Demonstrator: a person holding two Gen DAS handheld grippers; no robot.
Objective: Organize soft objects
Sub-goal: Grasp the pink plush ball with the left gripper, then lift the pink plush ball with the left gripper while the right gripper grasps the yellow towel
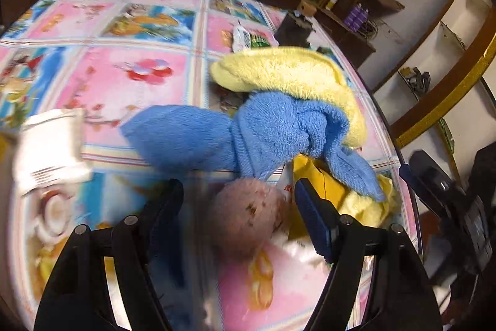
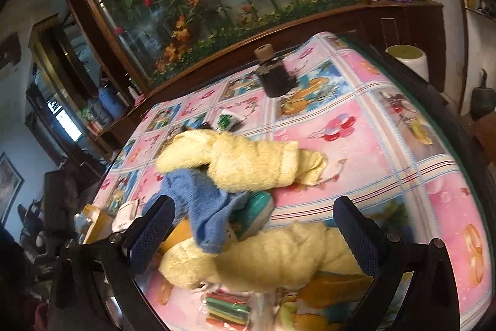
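Note:
In the left wrist view, a blue towel (image 1: 248,132) lies crumpled on the patterned table cover (image 1: 124,82), partly over a yellow towel (image 1: 288,73). A fuzzy pinkish-brown ball (image 1: 245,219) sits between the fingers of my left gripper (image 1: 238,191), which is open and not clamping it. In the right wrist view, my right gripper (image 2: 254,213) is open above a rolled yellow towel (image 2: 263,256). Beyond it lie the blue towel (image 2: 201,200) and a second yellow towel (image 2: 241,163). A teal item (image 2: 257,207) shows partly under the towels.
A dark bottle (image 2: 274,73) stands at the far side of the table. A green-and-white packet (image 2: 229,120) lies near it. A blurred white packet (image 1: 49,151) is at left, and a yellow package (image 1: 313,176) lies under the blue towel. A packet of coloured strips (image 2: 229,306) lies by the near edge.

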